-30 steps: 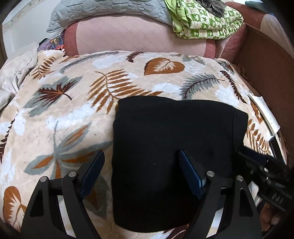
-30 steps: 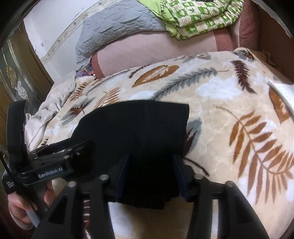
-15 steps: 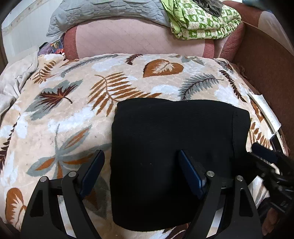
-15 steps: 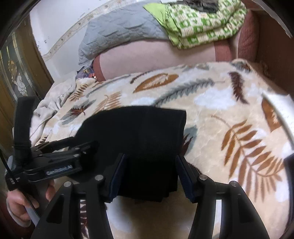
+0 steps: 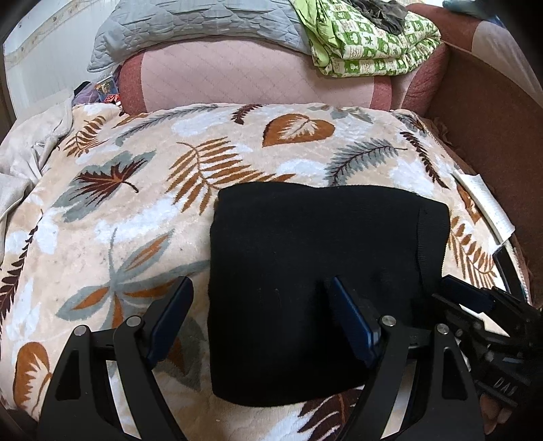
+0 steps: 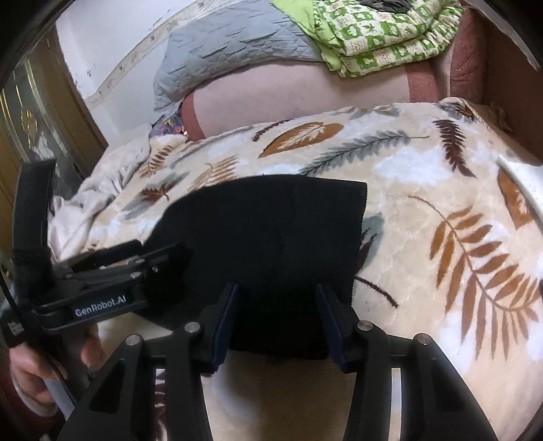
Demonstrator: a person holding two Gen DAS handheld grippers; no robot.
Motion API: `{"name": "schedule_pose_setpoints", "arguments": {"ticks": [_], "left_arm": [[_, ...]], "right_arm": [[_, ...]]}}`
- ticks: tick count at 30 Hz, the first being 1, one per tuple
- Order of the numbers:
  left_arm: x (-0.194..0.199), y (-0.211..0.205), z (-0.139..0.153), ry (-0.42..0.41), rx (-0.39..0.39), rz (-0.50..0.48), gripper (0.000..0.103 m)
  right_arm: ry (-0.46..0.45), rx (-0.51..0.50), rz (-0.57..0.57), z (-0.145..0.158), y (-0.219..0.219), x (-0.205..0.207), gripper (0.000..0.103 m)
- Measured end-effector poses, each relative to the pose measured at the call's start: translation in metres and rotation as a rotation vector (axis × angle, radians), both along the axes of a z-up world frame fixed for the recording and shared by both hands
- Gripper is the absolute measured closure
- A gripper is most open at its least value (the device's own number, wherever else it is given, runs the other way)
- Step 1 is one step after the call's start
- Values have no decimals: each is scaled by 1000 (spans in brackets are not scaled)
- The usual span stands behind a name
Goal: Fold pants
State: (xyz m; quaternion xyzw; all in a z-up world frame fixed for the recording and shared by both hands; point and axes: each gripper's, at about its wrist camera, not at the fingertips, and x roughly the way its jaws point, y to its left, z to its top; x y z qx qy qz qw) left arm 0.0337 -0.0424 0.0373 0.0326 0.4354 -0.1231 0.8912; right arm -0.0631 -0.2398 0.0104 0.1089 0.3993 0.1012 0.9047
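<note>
Plain black pants lie mid-frame on a cream blanket patterned with brown, rust and grey leaves. Upper right, a green-and-white printed quilt; upper left, a grey quilted one.

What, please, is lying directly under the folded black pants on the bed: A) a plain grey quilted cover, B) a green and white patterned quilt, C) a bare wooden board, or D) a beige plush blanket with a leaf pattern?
D: the folded black pants rest flat on the beige plush leaf-patterned blanket, which shows around their edges.
</note>
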Motion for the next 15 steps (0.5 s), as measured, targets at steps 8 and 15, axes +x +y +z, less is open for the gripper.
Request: {"name": "schedule_pose_setpoints", "arguments": {"ticks": [8, 15], "left_arm": [[2, 17, 6, 8, -30, 0, 20], [5, 23, 2, 28, -34, 6, 20]], "right_arm": [[-21, 10, -59, 15, -21, 0, 51], [-13, 14, -67, 14, -24, 1, 46]]}}
